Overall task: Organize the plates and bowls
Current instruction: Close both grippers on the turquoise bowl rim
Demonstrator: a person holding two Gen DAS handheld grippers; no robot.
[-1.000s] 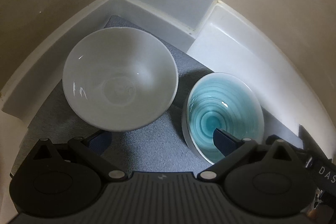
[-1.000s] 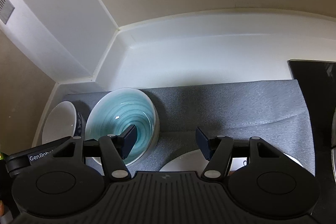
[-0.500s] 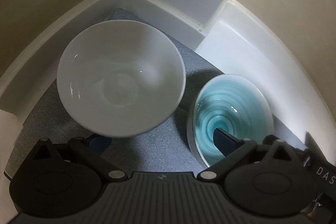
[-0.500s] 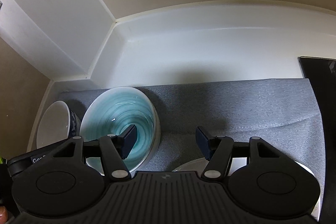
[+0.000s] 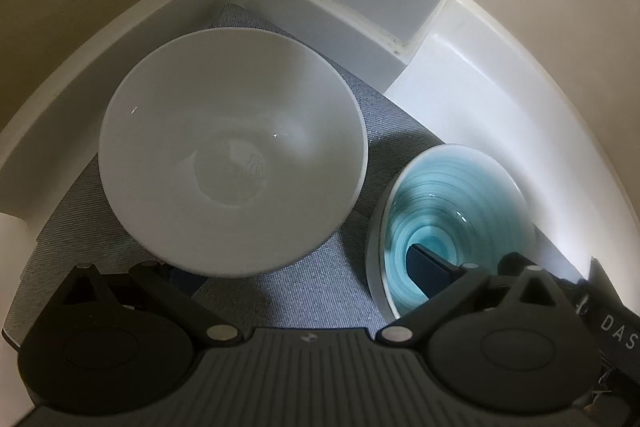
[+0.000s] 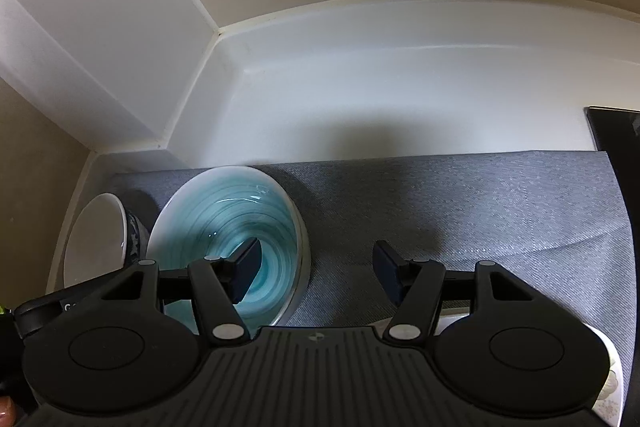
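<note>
Grey woven cloth with a fine ribbed texture covers the counter where we work, fitted into a corner of smooth white moulded surround under matt beige walls. On it we see a white bowl, glossy and deep with a round flat base, and beside it to the right a teal bowl, glazed in concentric blue-green rings with a pale rim; the two stand close, and we cannot tell whether they touch. Our left gripper is black ribbed plastic with dark blue pads, and its jaws stand wide: the right fingertip sits over the teal bowl's interior, while the left one is hidden under the near rim of the white bowl, so we cannot tell whether it touches. Our right gripper is likewise open and empty, its left pad hanging in front of the teal bowl and its right pad over bare cloth. From this side the white bowl shows a dark patterned outer wall, mostly cut off at the left edge. A pale floral-edged dish is nearly all hidden behind the right gripper's body, and a dark glossy panel is cut off at the right.
</note>
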